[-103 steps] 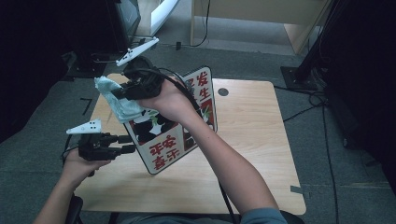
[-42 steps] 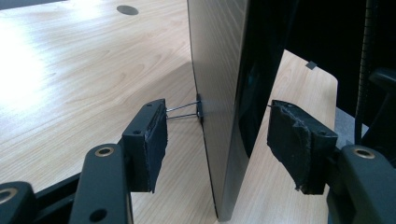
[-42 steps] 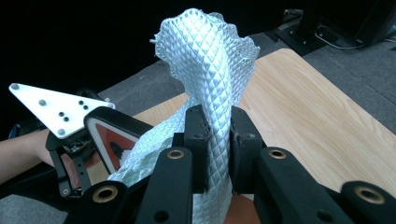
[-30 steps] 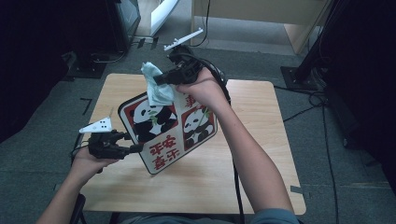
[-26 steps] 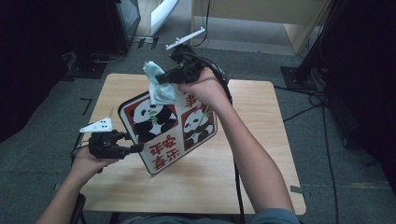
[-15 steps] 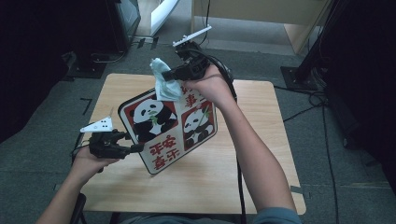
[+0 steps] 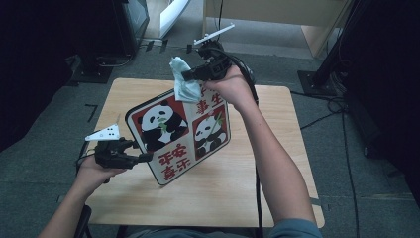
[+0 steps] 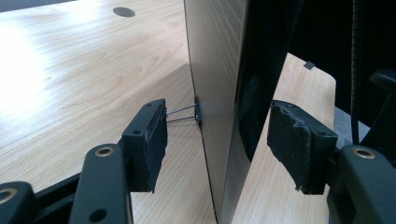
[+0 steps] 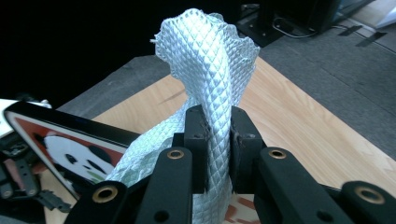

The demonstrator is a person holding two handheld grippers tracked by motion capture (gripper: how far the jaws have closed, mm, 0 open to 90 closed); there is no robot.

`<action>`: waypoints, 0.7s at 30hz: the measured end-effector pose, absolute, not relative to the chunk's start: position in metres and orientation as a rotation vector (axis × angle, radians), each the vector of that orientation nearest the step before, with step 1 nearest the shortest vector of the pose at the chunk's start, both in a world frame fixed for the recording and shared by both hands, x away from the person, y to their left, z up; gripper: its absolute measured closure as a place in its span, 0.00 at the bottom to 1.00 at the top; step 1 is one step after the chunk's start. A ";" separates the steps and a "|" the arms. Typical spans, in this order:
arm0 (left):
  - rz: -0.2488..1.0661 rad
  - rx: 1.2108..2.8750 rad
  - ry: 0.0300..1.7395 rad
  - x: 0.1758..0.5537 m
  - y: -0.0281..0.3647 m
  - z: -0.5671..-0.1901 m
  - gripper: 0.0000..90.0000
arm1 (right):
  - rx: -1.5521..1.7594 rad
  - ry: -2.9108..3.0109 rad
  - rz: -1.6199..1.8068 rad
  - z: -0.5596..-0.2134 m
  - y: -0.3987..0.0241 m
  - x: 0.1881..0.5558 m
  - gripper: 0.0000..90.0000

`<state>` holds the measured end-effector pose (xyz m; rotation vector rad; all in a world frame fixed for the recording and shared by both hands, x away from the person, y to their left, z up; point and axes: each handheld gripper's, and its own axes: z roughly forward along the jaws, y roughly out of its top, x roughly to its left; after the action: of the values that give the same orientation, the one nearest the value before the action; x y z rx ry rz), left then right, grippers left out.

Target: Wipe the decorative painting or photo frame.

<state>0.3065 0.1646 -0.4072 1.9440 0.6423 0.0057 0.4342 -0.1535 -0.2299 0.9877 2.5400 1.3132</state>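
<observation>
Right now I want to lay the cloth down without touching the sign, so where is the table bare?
The table is bare to the right of the panda sign, past the forearm, and along the near edge below the sign. The far left corner behind it is also free. The middle is crowded: the left gripper stands at the sign's edge, and the right gripper holds the cloth at its top.

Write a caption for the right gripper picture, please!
Right gripper pinching a pale green cloth above the panda sign.

The panda sign (image 7: 181,131) bears red characters "事生" above and "安全" below.
</observation>
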 end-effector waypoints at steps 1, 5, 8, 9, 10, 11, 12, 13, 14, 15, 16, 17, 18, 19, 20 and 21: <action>0.006 1.944 0.643 0.306 0.164 -0.407 0.43 | 0.992 2.534 1.311 -0.230 -0.155 0.435 0.89; 0.006 1.941 0.640 0.306 0.164 -0.407 0.43 | 0.989 2.521 1.304 -0.231 -0.160 0.439 0.89; 0.008 1.942 0.641 0.306 0.164 -0.407 0.42 | 1.008 2.513 1.291 -0.230 -0.164 0.441 0.89; 0.007 1.942 0.641 0.306 0.164 -0.407 0.43 | 1.010 2.510 1.292 -0.230 -0.166 0.442 0.89; 0.006 1.942 0.641 0.306 0.164 -0.407 0.43 | 1.017 2.511 1.296 -0.230 -0.168 0.443 0.89; 0.007 1.943 0.640 0.306 0.164 -0.407 0.43 | 1.021 2.512 1.299 -0.230 -0.169 0.443 0.89; 0.007 1.944 0.641 0.306 0.164 -0.407 0.43 | 1.023 2.510 1.297 -0.230 -0.170 0.442 0.89; 0.006 1.946 0.641 0.306 0.163 -0.407 0.43 | 1.019 2.504 1.289 -0.229 -0.171 0.442 0.89; 0.004 1.948 0.642 0.306 0.163 -0.407 0.43 | 1.022 2.498 1.284 -0.229 -0.172 0.442 0.89; 0.005 1.949 0.643 0.306 0.163 -0.407 0.44 | 1.028 2.493 1.283 -0.229 -0.174 0.443 0.89; 0.006 1.948 0.643 0.306 0.163 -0.407 0.44 | 1.036 2.495 1.287 -0.229 -0.175 0.443 0.89; 0.006 1.948 0.645 0.306 0.163 -0.406 0.45 | 1.042 2.491 1.288 -0.229 -0.177 0.444 0.89; 0.005 1.947 0.645 0.306 0.163 -0.406 0.46 | 1.045 2.489 1.289 -0.229 -0.179 0.444 0.89; 0.004 1.945 0.646 0.306 0.163 -0.406 0.46 | 1.047 2.488 1.287 -0.229 -0.180 0.445 0.89; 0.004 1.943 0.649 0.306 0.163 -0.406 0.47 | 1.052 2.488 1.285 -0.229 -0.181 0.445 0.89; 0.002 1.942 0.650 0.306 0.163 -0.406 0.48 | 1.054 2.487 1.283 -0.229 -0.182 0.445 0.89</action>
<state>0.3056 0.1634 -0.4059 1.9416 0.6500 0.0024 0.4448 -0.1817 -0.2285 1.0542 2.4867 1.2828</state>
